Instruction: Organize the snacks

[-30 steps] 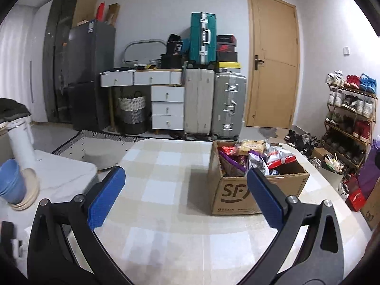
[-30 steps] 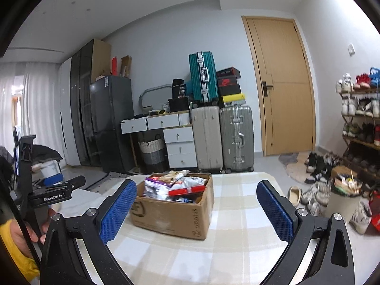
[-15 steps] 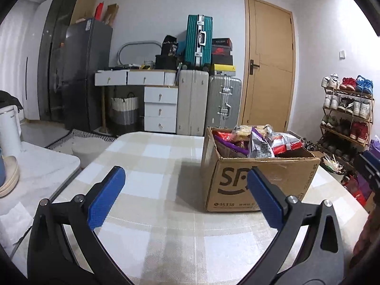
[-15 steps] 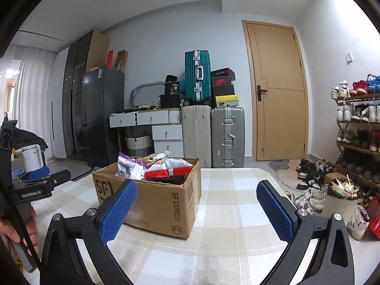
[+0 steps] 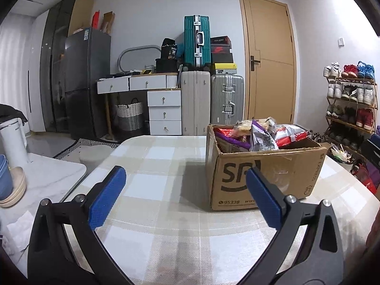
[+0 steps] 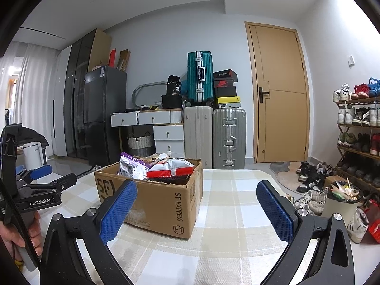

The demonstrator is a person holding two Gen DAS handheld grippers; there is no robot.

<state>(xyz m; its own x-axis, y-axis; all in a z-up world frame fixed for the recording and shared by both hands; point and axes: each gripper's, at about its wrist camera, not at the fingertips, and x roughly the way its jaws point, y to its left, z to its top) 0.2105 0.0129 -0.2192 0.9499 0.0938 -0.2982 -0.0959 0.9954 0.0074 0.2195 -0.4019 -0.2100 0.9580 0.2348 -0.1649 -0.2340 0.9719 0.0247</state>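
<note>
A brown SF Express cardboard box [image 5: 261, 178] stands on the checked tablecloth, filled with snack bags [image 5: 263, 137] in purple, red and white. In the right wrist view the box [image 6: 166, 204] sits left of centre with the snack bags [image 6: 163, 168] sticking out of its top. My left gripper [image 5: 185, 192] is open and empty, low over the table, just in front and left of the box. My right gripper [image 6: 194, 206] is open and empty, in front of the box's right corner. The left gripper also shows at the left edge of the right wrist view [image 6: 42, 180].
The table [image 5: 154, 166] carries a beige checked cloth. A white counter [image 5: 47, 178] with stacked bowls [image 5: 9, 185] and a white kettle [image 5: 11, 140] lies to the left. Suitcases [image 5: 225, 102], drawers, a fridge and a shoe rack [image 5: 349, 104] stand behind.
Both grippers have dropped lower and come closer to the box. The box now looks larger and is seen from the side. Both stayed open.
</note>
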